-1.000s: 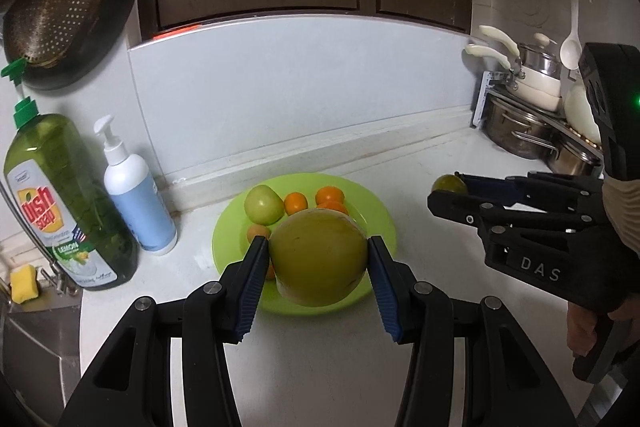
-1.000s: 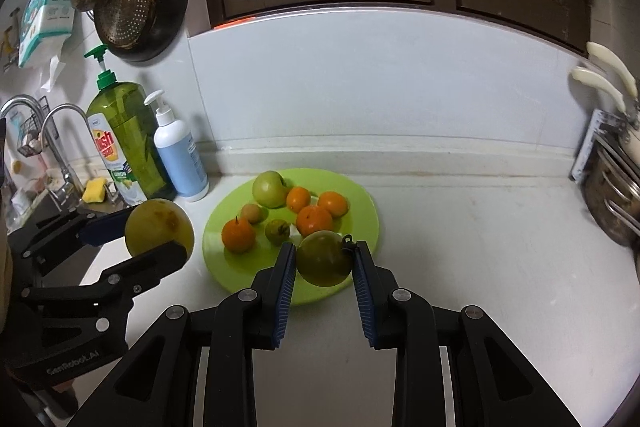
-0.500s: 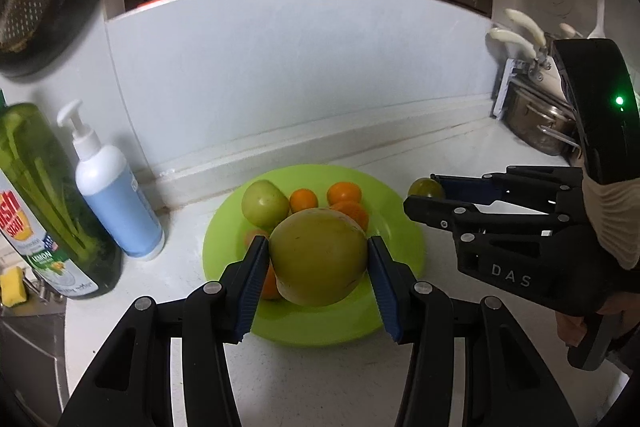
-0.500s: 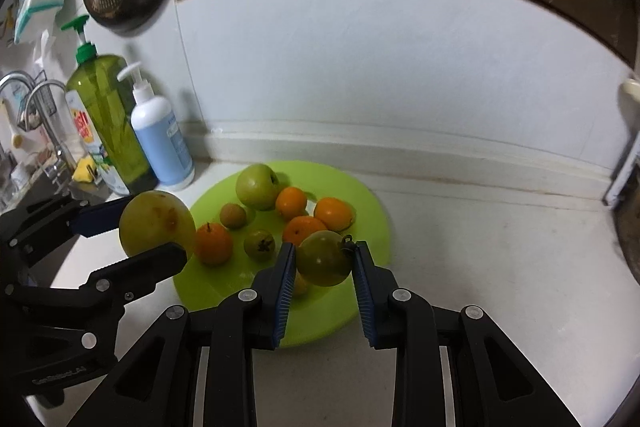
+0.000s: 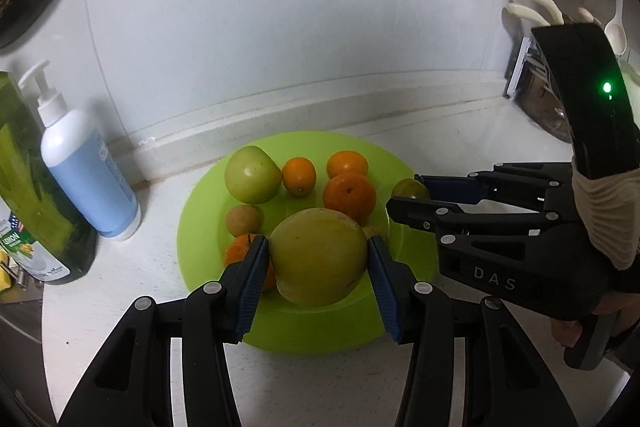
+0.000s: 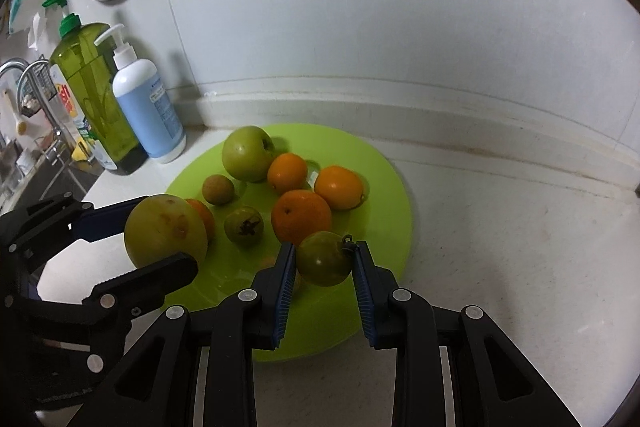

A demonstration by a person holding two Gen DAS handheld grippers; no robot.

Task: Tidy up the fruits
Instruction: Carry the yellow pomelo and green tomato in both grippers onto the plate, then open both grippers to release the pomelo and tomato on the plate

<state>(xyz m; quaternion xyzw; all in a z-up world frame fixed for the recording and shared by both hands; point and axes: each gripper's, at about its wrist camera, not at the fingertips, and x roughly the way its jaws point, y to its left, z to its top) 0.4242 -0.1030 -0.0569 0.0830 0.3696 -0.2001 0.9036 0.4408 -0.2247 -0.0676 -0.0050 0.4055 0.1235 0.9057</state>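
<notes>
Both tools carry fruit over the round lime-green plastic plate [image 6: 392, 187] on the pale bench [image 6: 500, 267]. The left gripper [image 5: 318, 259] has its fingers clamped on a large yellow-green round fruit [image 5: 318, 257], held between the blue pads above the plate's near part. The right gripper [image 6: 324, 261] has its fingers clamped on a small dark-green stemmed fruit [image 6: 323, 258], hanging over the near right part of the plate.

The step in hand looks like setting these two down among the fruit already there. Just beyond the right fingers sits an orange [image 6: 301, 221], close to touching the held fruit; to their left lies a small green fruit with a dark calyx [image 6: 243, 226]. To do it well, lower each fruit onto bare plate, not onto a neighbour, and open the fingers only once it rests, since round fruit will likely roll on the shallow plate. The big one wants the open patch nearest its fingers.

Both tools point forward and slightly downward toward the wall, the right one reaching in from beside the left fingers.
</notes>
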